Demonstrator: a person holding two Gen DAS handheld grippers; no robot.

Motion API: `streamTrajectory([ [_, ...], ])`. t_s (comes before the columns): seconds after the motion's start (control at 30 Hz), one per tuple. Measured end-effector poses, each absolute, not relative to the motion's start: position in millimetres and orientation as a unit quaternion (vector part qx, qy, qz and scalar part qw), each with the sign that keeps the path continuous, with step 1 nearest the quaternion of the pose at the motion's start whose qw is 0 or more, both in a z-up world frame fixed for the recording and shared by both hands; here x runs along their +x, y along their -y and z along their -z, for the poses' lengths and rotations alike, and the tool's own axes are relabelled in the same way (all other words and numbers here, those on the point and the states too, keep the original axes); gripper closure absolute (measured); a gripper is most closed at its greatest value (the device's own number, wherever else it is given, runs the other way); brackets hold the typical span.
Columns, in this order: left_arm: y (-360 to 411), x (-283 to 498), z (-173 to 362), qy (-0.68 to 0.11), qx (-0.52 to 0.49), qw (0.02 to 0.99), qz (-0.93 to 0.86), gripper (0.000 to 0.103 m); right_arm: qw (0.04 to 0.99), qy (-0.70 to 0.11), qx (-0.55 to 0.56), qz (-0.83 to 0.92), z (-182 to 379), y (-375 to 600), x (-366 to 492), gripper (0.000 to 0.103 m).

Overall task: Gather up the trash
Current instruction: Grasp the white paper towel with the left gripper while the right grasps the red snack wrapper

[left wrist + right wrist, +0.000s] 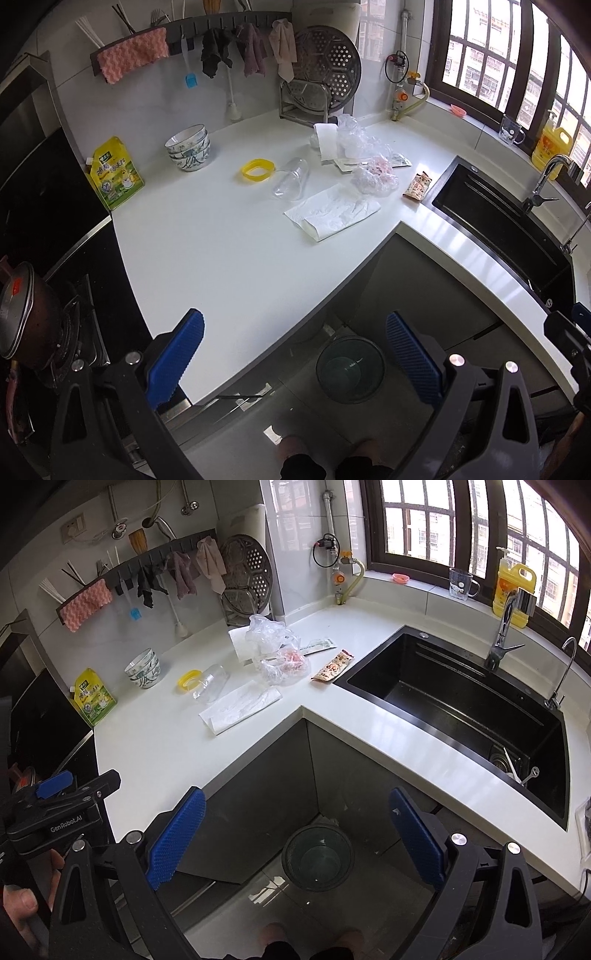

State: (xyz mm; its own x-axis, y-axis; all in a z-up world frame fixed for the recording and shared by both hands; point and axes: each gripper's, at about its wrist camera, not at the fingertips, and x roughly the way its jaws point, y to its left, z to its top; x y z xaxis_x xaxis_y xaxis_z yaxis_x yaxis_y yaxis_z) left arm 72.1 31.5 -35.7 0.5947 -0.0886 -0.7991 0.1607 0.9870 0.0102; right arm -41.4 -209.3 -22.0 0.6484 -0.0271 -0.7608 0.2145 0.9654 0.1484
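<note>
Both grippers, left (293,356) and right (297,836), are held back off the counter (229,258) with fingers spread wide and nothing gripped, likely so the whole layout can be surveyed first. Trash is clustered left of the sink (454,698): wrapper (331,666) nearest, bags (275,646), tissue (240,705) and cup (210,683) farther out. The bin (317,856) sits on the floor below the sink corner, presumably for short drops.

Kitchen corner: dishes, cloths and sink fittings

Stacked bowls (188,147) stand on the white bench (221,258) at ten o'clock, a green pouch (115,173) beside them; a steamer tray (327,72) leans at twelve, cloths (251,50) hang on the rail, and the black sink (461,698) lies at two.
</note>
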Motion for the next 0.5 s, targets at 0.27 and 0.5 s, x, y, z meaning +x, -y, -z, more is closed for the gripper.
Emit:
streamTrajectory([
  [0.27, -10, 123, 56, -0.454, 0.013, 0.89, 0.045, 0.006, 0.896, -0.426, 0.115, 0.05, 48, 271, 9, 0.008],
  [0.5, 20, 174, 63, -0.463, -0.046, 0.885, -0.016, 0.006, 0.898, -0.429, 0.101, 0.003, 65, 333, 94, 0.008],
])
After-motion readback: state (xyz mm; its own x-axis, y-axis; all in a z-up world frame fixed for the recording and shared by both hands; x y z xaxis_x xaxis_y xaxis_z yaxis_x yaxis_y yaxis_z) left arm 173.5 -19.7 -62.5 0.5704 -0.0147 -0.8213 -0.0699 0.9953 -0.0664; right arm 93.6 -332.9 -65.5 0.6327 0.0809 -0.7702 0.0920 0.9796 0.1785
